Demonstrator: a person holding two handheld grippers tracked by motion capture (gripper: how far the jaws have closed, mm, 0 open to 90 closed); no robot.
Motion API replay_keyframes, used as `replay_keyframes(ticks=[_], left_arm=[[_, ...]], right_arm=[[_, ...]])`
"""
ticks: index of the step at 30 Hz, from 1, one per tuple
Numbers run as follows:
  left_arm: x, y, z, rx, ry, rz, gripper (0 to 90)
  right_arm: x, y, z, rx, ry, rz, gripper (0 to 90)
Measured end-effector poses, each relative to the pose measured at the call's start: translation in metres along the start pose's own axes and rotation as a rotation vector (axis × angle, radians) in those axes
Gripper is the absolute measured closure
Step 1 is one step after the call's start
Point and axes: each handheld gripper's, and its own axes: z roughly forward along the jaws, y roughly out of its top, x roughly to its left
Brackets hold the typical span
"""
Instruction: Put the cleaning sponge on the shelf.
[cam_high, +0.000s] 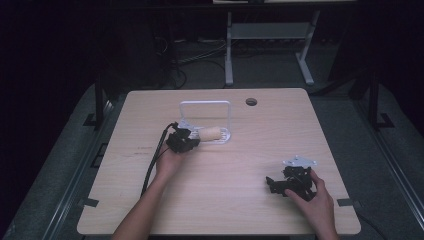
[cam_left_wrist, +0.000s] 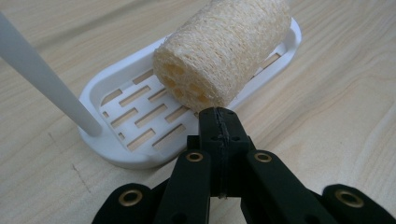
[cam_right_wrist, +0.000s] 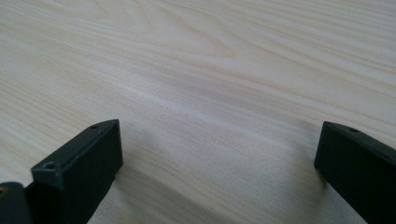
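Note:
A pale loofah roll (cam_left_wrist: 224, 46) lies on its side in a white slotted soap dish (cam_left_wrist: 135, 116) with a tall white loop handle (cam_high: 205, 104). My left gripper (cam_left_wrist: 219, 114) is shut, its joined jaw tips just in front of the loofah's near end, with nothing between them. In the high view the left gripper (cam_high: 192, 136) sits at the dish's left end beside the loofah (cam_high: 211, 133). My right gripper (cam_high: 272, 184) rests low on the table at the right front, jaws wide apart and empty; in its own view the right gripper (cam_right_wrist: 219, 154) faces bare wood.
The light wooden table (cam_high: 225, 200) has a round cable hole (cam_high: 251, 102) near its far edge. Beyond the table a white desk frame (cam_high: 270, 35) stands on a dark floor. A black cable (cam_high: 152, 160) trails from the left gripper along the forearm.

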Motion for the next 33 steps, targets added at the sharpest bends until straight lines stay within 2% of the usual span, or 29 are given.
replay_keyframes(ticks=[5,11,14,26,28,30,33], left_arm=[[0.001,-0.001,-0.001,0.008,-0.002,-0.001,90.0],[-0.004,-0.003,-0.013,0.014,-0.022,0.011,89.7],[-0.006,-0.006,-0.017,0.016,-0.028,0.009,86.4],[-0.006,-0.017,-0.038,0.023,-0.010,0.014,47.1],[-0.005,-0.019,-0.041,0.015,-0.010,0.016,44.4],[-0.004,-0.020,-0.044,0.014,-0.008,0.016,35.3],[-0.004,-0.022,-0.049,0.004,0.004,0.035,27.8]], right_arm=[[0.000,0.000,0.000,0.000,0.000,0.000,0.6],[0.000,0.000,0.000,0.000,0.000,0.001,0.5],[0.000,0.000,0.000,0.000,0.000,0.000,0.5],[0.000,0.000,0.000,0.001,0.000,-0.002,0.5],[0.000,0.000,0.000,0.000,0.000,-0.001,0.5],[0.000,0.000,0.000,0.000,0.000,-0.001,0.5],[0.000,0.000,0.000,0.001,0.000,-0.001,0.5]])
